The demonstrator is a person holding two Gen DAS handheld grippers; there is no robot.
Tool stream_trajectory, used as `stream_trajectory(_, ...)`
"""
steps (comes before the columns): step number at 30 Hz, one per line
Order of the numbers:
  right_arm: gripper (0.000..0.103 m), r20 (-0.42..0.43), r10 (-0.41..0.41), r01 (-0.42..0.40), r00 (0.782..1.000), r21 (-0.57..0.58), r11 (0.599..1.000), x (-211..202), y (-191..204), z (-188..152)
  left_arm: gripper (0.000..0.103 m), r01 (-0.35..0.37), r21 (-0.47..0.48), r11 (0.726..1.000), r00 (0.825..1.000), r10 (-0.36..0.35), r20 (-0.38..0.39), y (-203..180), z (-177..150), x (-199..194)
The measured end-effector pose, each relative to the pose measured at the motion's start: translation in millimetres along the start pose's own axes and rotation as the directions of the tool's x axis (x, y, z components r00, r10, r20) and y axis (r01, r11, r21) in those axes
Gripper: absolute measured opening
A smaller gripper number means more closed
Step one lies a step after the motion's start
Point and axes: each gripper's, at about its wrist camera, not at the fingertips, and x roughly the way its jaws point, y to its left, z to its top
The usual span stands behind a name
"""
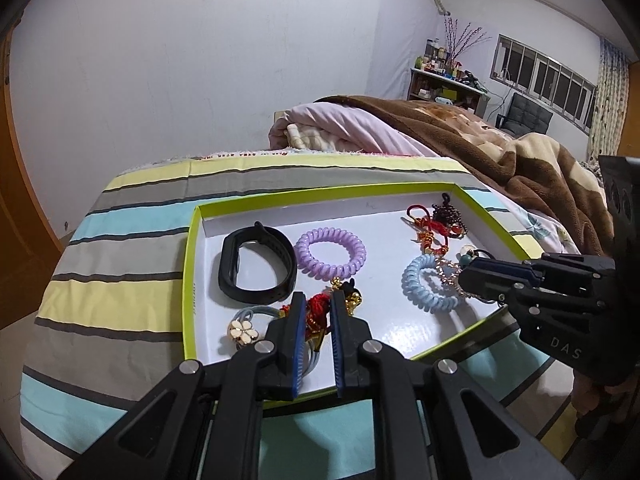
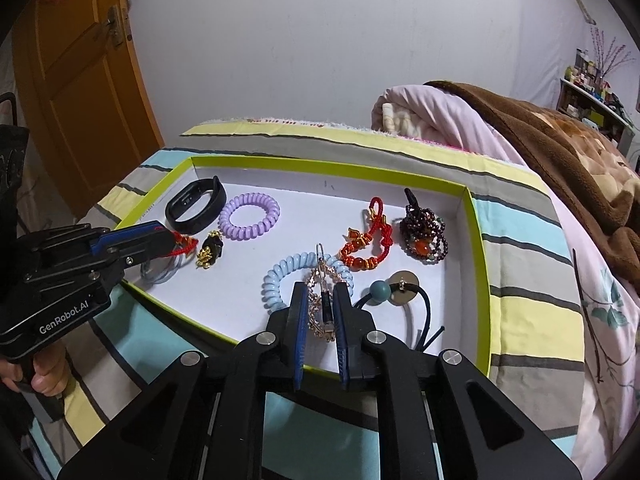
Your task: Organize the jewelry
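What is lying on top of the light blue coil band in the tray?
A rose-gold chain bracelet drapes across the light blue coil band, between the right gripper fingers. Its lower end and the coil beneath are partly covered.

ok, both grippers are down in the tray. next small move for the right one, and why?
Probably lift the right gripper straight up and clear. Its jaws stand slightly apart around the rose-gold chain bracelet, which lies on the tray floor, draped over the light blue coil hair tie, so it looks already set down. The left gripper is busy at the red cord charm.
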Motion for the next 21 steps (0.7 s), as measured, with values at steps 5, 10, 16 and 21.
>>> stream_trajectory(5, 0.013, 0.022, 0.001, -0.001, 1.000, 0.001, 1.000, -9, 1, 1, 0.013, -0.006, -0.017, 1.000, 1.000, 0.006, 0.008, 2, 1, -6)
stream_trajectory(10, 0.014, 0.036, 0.001, -0.002, 0.999, 0.016, 1.000, -20, 1, -1, 0.014, -0.011, -0.021, 1.000, 1.000, 0.012, 0.019, 1, -1, -15)
stream_trajectory(16, 0.014, 0.056, -0.002, 0.001, 0.998, 0.023, 1.000, -39, 6, -10, 0.021, -0.018, -0.031, 0.999, 0.999, 0.019, 0.036, -3, -9, -34)
stream_trajectory(21, 0.015, 0.074, 0.000, -0.003, 0.997, 0.036, 0.999, -60, 11, -22, 0.022, -0.021, -0.043, 0.999, 0.998, 0.024, 0.058, -9, -18, -57)
